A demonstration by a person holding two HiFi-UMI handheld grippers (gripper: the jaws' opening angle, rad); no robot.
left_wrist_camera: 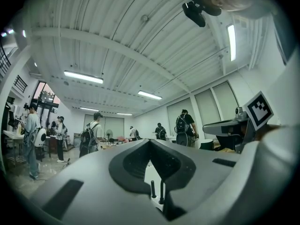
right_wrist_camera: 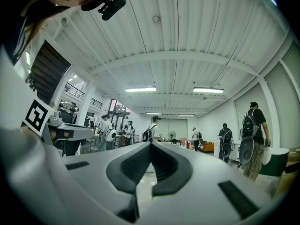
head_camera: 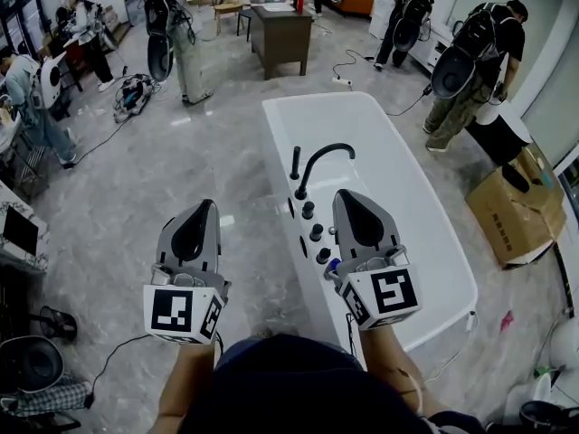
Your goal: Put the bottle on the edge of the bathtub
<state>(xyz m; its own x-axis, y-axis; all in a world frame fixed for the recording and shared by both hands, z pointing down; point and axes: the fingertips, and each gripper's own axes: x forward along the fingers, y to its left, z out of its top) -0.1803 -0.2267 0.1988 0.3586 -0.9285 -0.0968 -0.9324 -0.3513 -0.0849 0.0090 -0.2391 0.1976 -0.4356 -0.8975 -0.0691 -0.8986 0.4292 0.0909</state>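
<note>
White bathtub (head_camera: 391, 177), smooth and oblong, on grey stone floor (head_camera: 181, 170); black curved faucet (head_camera: 308, 174) and round black knobs (head_camera: 316, 233) along its left rim. Grey two-jaw left gripper (head_camera: 209, 204) (left_wrist_camera: 150, 142) held left of the bathtub, over the floor, fingers pressed together, gripping nothing. Grey two-jaw right gripper (head_camera: 343, 195) (right_wrist_camera: 151, 144) above the bathtub's left rim, just beside the knobs, fingers likewise closed tight, empty. Brown cardboard box (head_camera: 516, 215) right of the bathtub; brown wooden table (head_camera: 280, 30) beyond its far end. Bottle: place not to be told from any view.
</note>
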